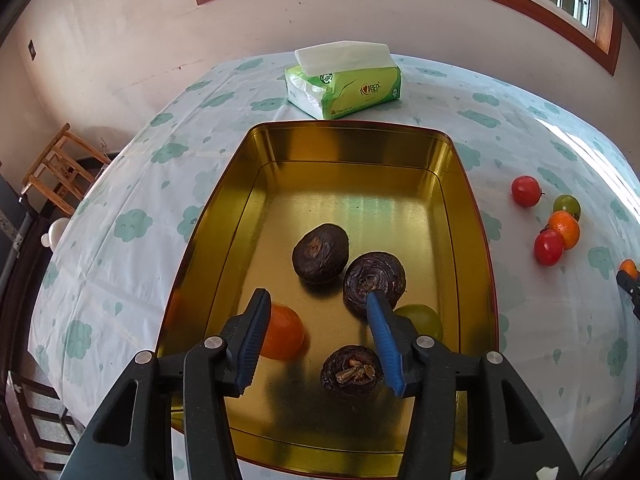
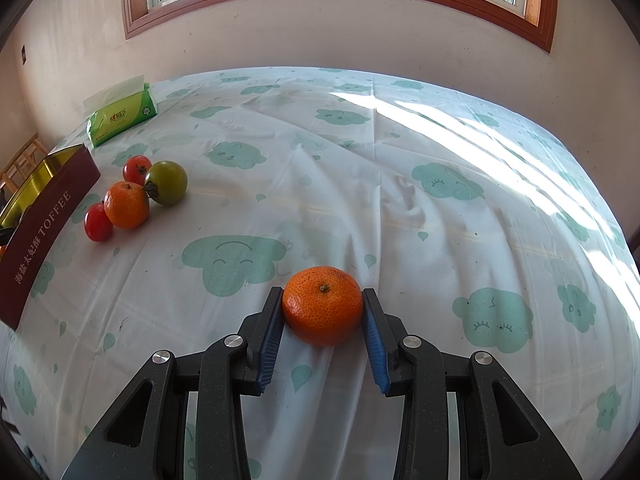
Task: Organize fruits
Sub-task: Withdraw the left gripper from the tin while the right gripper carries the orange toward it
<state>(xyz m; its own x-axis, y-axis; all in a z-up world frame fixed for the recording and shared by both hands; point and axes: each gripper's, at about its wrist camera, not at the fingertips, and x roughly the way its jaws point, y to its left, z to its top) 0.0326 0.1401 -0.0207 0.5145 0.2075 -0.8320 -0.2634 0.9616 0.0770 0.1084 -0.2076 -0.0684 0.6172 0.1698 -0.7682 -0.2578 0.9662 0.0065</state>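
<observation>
Jaws apart on the left gripper (image 1: 316, 300) over the tin, clenched on the right gripper (image 2: 323, 306) around a mandarin (image 2: 322, 305) out on the tablecloth (image 2: 360, 184).

Left side grips nothing: its blue pads straddle bare gold floor in the tin (image 1: 460, 168), where three dark water chestnuts (image 1: 320, 253), an orange fruit (image 1: 282, 332) and a green one (image 1: 424, 318) already lie. Right side has the mandarin pinched at its flanks, the fruit looking to rest on the cloth. Four more wait in a cluster (image 2: 132, 200) beside the tin's red wall. Watch the risks: a round, dimpled skin between narrow pads could squirt out on the lift and roll across the table; squeeze harder and it bruises. Carrying it across, a low pass could clip the cluster or the tin's wall.
</observation>
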